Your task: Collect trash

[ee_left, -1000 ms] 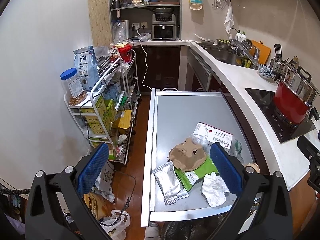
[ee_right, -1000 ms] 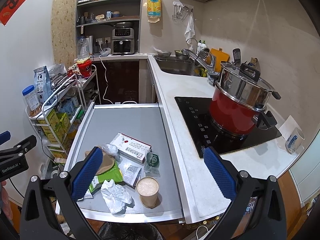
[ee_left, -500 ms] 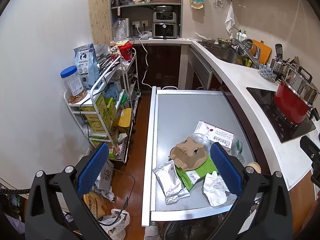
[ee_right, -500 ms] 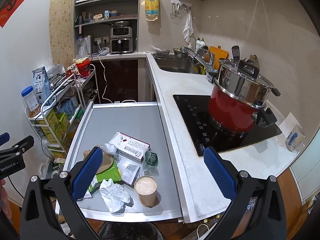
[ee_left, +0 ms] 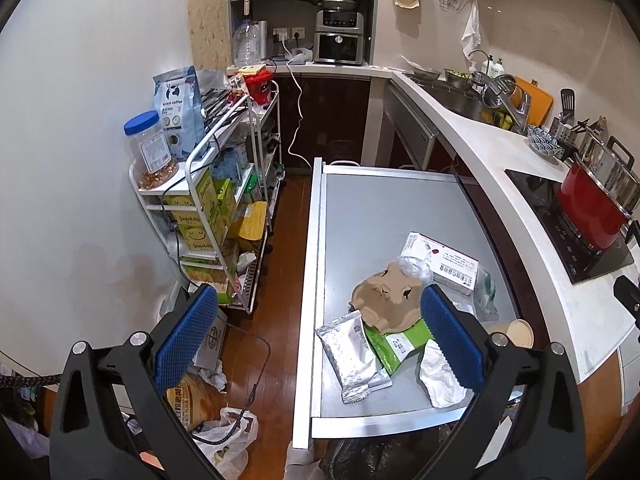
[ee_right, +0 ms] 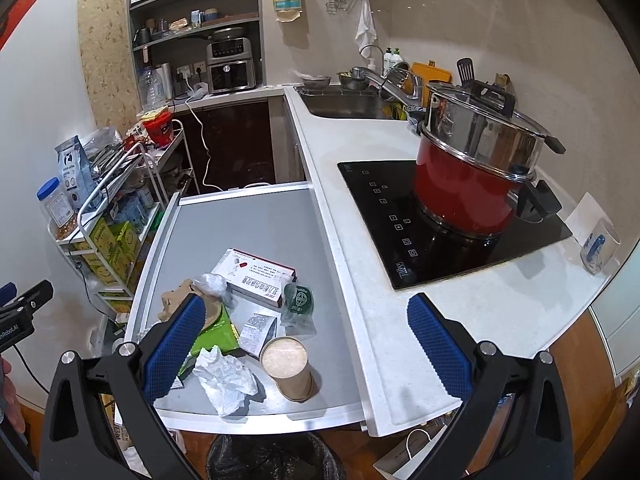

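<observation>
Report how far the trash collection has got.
Nothing looks collected yet. The left tool and right tool are both open and empty. Left to do: the crumpled tissue, paper cup, silver wrapper, green packet and white box lie on the steel table, above the black trash bag.

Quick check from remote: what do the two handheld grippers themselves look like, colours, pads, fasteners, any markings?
Both match: the left gripper and right gripper have black, angular plastic arms with silver round screw heads, each finger ending in a blue pad with a fine diamond texture. White lettering marks the left gripper's black body, seen from the right wrist camera.
</observation>
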A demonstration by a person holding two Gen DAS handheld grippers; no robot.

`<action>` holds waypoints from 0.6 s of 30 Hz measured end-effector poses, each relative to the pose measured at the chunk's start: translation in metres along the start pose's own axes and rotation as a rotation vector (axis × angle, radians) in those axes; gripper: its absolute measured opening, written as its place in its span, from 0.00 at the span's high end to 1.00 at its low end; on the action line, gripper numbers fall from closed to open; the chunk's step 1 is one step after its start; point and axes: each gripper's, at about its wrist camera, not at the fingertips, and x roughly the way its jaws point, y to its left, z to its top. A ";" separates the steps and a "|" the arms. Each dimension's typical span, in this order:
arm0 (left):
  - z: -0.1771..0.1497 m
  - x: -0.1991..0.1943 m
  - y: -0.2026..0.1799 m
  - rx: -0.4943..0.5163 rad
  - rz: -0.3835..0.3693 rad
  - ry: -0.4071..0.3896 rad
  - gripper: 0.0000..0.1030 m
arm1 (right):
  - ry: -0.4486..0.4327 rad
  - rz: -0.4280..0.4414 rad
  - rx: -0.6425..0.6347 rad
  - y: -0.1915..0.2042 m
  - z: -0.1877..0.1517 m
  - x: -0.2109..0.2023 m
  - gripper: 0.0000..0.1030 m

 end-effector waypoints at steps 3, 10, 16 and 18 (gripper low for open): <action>-0.003 0.005 0.002 0.000 -0.012 0.012 0.02 | 0.009 0.025 0.000 0.000 -0.002 0.003 0.04; -0.010 0.015 0.006 0.003 -0.035 0.041 0.02 | 0.040 0.059 -0.037 0.012 -0.010 0.012 0.04; -0.014 0.020 0.003 0.021 -0.037 0.053 0.02 | 0.071 0.070 -0.043 0.020 -0.017 0.023 0.04; -0.015 0.022 0.003 0.022 -0.038 0.058 0.02 | 0.079 0.073 -0.043 0.022 -0.019 0.027 0.04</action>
